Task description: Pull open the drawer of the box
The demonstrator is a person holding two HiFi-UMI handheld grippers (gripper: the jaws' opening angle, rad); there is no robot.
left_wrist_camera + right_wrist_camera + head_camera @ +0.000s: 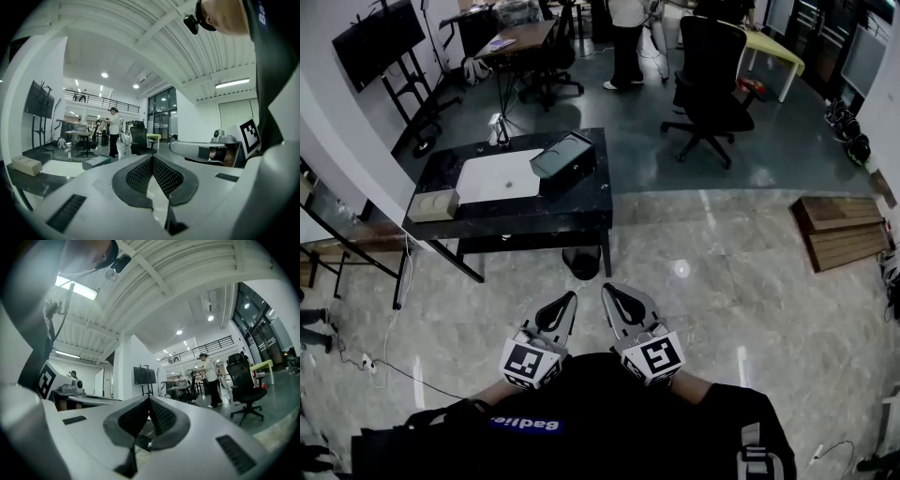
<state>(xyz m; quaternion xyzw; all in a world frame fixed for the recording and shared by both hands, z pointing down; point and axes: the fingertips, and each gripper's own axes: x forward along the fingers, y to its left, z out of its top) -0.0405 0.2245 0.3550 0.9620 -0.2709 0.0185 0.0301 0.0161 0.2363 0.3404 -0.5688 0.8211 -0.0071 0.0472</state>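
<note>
the box (564, 161) sits on the table (581, 202), well ahead and slightly left; left gripper (565, 302) looks marginally nearer than right gripper (612, 296); both jaws clenched, empty

Looks like big open-plan office/lab space: swivel chair (712, 75), wheeled screen stand (380, 42), work desks (520, 37) further back, mezzanine railing (103, 100), tall glass doors (161, 112), strip light (233, 83), polished stone floor (722, 272).
</note>
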